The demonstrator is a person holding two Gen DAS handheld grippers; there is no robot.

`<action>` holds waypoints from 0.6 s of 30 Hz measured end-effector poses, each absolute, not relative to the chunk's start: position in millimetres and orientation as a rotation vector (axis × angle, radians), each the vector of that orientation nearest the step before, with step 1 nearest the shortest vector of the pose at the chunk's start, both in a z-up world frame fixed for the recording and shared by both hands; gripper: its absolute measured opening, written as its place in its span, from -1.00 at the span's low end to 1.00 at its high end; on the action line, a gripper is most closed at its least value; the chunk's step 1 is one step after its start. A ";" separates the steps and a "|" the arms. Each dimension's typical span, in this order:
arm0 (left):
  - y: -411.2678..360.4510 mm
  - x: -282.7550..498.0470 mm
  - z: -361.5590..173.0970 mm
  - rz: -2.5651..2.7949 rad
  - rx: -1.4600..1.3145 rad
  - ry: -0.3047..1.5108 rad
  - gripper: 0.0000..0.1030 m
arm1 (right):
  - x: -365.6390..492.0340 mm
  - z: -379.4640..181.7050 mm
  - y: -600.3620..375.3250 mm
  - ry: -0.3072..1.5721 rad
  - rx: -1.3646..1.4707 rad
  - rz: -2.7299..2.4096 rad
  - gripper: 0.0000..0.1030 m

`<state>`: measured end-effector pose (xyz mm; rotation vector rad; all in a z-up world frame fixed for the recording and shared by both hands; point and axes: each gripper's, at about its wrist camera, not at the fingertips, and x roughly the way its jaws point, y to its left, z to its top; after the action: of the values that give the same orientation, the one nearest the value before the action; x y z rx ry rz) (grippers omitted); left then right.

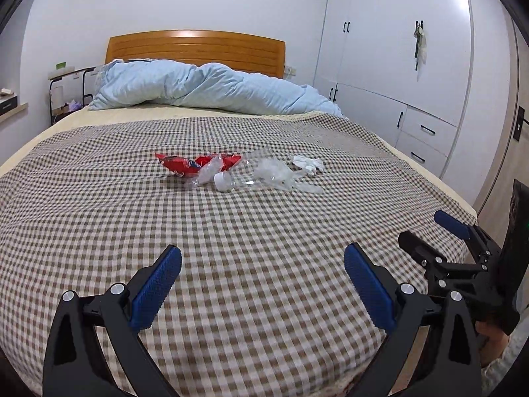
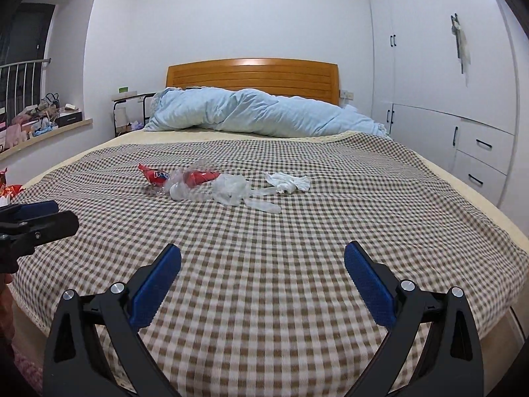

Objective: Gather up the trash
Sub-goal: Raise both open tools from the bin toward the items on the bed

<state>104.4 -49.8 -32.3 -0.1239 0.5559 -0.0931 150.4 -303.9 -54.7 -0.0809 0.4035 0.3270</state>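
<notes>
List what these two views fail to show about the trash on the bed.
- Red wrapper: label too small to read, and partly behind the clear plastic in both views.
- Bottle: transparent, outline lost among the plastic.
- Trash bin: not in either view.

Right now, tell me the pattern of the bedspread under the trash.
Brown-and-white gingham check on the bedspread, clearest in the left wrist view.

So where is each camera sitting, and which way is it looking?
Left wrist view: sits on the left gripper near the foot of the bed, looking toward the headboard; its open blue fingers show, plus the right gripper alongside.
Right wrist view: sits on the right gripper, facing the same way; the left gripper peeks in at the left edge.
Both share the red wrapper, clear plastic, white tissue and blue blanket.
</notes>
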 end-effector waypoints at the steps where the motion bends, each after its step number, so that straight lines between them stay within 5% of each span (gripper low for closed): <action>1: -48.7 106.1 -32.6 -0.093 -0.126 0.554 0.86 | 152.9 -54.6 -303.0 0.409 -0.077 0.332 0.84; 18: 2.3 153.2 -42.1 0.000 -0.217 0.548 0.86 | 213.9 -47.6 -258.2 0.468 -0.068 0.338 0.84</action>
<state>153.2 2.3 -42.1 -0.2170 0.5475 0.0001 213.9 -258.2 -47.6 -0.0685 0.4684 0.3381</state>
